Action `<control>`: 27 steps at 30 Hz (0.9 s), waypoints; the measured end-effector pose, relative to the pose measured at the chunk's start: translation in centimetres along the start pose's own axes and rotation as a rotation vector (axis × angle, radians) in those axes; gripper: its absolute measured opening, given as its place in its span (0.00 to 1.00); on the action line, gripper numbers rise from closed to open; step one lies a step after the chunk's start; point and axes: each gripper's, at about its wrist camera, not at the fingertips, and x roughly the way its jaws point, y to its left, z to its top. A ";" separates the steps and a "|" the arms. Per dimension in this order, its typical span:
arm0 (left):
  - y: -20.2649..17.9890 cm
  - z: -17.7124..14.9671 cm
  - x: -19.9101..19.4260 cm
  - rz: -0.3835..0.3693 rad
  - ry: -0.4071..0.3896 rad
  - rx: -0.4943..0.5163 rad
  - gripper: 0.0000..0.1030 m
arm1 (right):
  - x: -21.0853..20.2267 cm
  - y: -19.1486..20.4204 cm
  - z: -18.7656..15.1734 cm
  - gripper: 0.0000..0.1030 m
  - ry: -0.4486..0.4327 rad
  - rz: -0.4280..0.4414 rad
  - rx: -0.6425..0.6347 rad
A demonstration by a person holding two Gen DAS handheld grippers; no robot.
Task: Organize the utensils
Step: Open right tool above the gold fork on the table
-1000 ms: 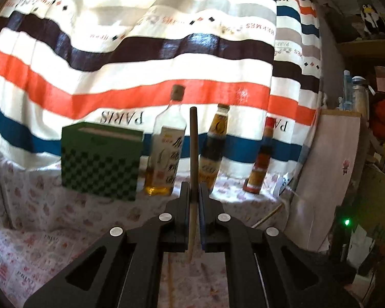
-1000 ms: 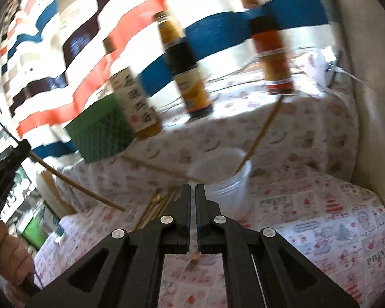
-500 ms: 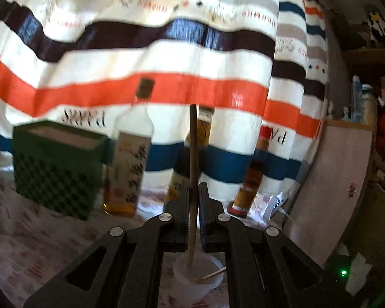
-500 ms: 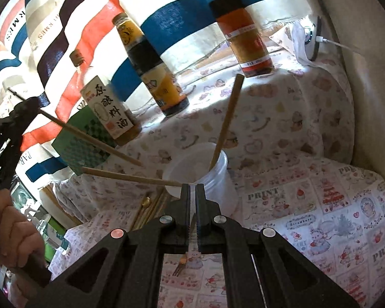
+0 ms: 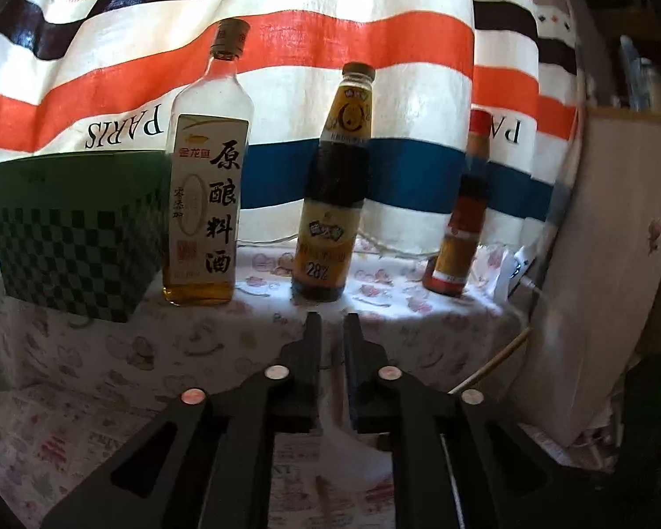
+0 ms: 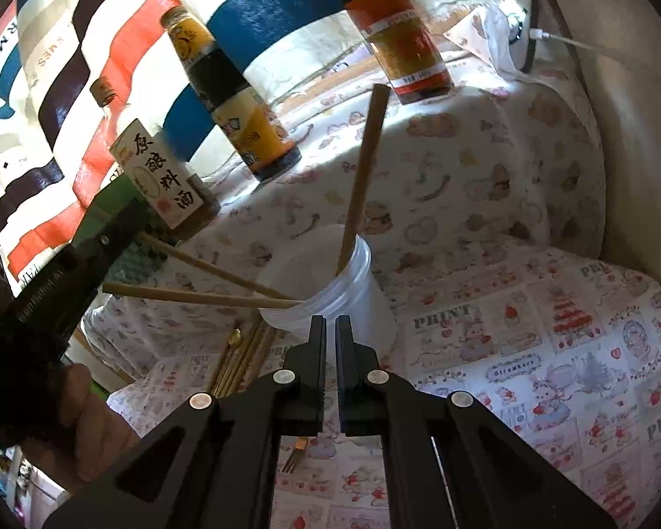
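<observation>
In the left wrist view, the left gripper (image 5: 330, 330) has just been opening its jaws: a narrow gap now stands between the black fingers and nothing is in it, while half a second ago a long wooden chopstick stood upright between them. I judge that this chopstick is now released into the container, so one more utensil is stored. Behind the fingers stand a clear bottle of cooking wine with a white label (image 5: 205, 203), a dark sauce bottle with a yellow label (image 5: 335, 203), a small red-capped bottle (image 5: 460, 216) and a green checkered box (image 5: 75, 238), all on the printed tablecloth (image 5: 88, 366). In the right wrist view, the right gripper (image 6: 330, 330) holds its jaws clenched together with nothing between them, just in front of the translucent white plastic cup (image 6: 330, 282). Three wooden chopsticks now rest in this cup: one leans up and away toward the bottles (image 6: 363, 172), and two lean to the left (image 6: 194, 295), toward the left gripper at the picture's edge. They are thin, straight, light brown sticks. Beside the cup, on the cloth, a bundle of golden utensils (image 6: 238, 361) lies flat, and a small golden fork (image 6: 293, 456) lies under the right gripper; these seem not yet sorted.
</observation>
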 end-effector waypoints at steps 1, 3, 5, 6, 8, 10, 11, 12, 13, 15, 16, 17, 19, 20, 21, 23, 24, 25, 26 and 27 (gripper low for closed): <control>0.1 0.0 -0.1 -0.011 -0.001 -0.002 0.20 | 0.0 -0.1 0.0 0.04 0.001 0.002 0.000; 0.3 0.2 -0.6 -0.022 -0.018 -0.016 0.38 | 0.1 0.0 0.0 0.05 0.003 0.002 -0.005; 0.5 0.4 -1.4 -0.013 -0.040 -0.019 0.52 | 0.2 0.1 -0.2 0.14 0.008 0.005 -0.011; 0.5 0.7 -2.1 -0.008 -0.048 -0.010 0.54 | 0.2 0.2 -0.2 0.17 0.008 0.004 -0.013; 0.5 1.0 -3.5 0.026 -0.061 0.015 0.72 | 0.1 0.7 -0.4 0.22 0.002 -0.001 -0.031; 0.7 1.2 -5.5 0.042 -0.095 0.037 0.88 | -0.2 1.2 -0.6 0.22 -0.007 -0.005 -0.057; 1.0 1.3 -6.6 0.051 -0.113 0.049 0.94 | -0.3 1.4 -0.6 0.23 -0.013 -0.004 -0.065; 1.4 1.3 -7.6 0.065 -0.129 0.052 0.95 | -0.4 1.6 -0.7 0.25 -0.016 0.000 -0.068; 2.0 1.3 -8.7 0.082 -0.143 0.045 0.97 | -0.5 1.8 -0.8 0.29 -0.016 0.006 -0.070; 3.3 1.2 -10.2 0.154 -0.137 0.022 1.00 | -0.7 2.1 -0.9 0.33 -0.013 0.019 -0.070; 4.1 1.0 -10.6 0.177 -0.124 0.008 1.00 | -0.8 2.3 -1.0 0.34 -0.011 0.026 -0.073; 4.9 0.8 -11.1 0.182 -0.117 -0.008 1.00 | -0.8 2.5 -1.1 0.36 -0.009 0.030 -0.080; 7.1 0.1 -11.6 0.220 -0.090 -0.046 1.00 | -0.8 3.1 -1.4 0.44 -0.003 0.030 -0.095; 8.0 -0.4 -11.8 0.239 -0.074 -0.062 1.00 | -0.7 3.3 -1.6 0.49 0.000 0.027 -0.101; 9.0 -0.8 -11.9 0.252 -0.053 -0.080 1.00 | -0.6 3.5 -1.8 0.49 0.004 0.024 -0.106; 10.7 -2.0 -12.4 0.251 -0.030 -0.101 1.00 | -0.2 4.1 -2.3 0.50 0.029 0.011 -0.121; 11.4 -2.8 -12.8 0.251 -0.027 -0.104 1.00 | 0.2 4.4 -2.5 0.50 0.051 0.001 -0.132; 12.0 -3.6 -13.0 0.258 -0.026 -0.102 1.00 | 0.6 4.6 -2.8 0.51 0.075 -0.011 -0.140; 12.5 -4.5 -13.1 0.265 -0.027 -0.098 1.00 | 1.0 4.8 -3.1 0.53 0.096 -0.020 -0.142; 13.0 -5.5 -13.1 0.279 -0.019 -0.093 1.00 | 1.4 5.0 -3.3 0.53 0.122 -0.035 -0.143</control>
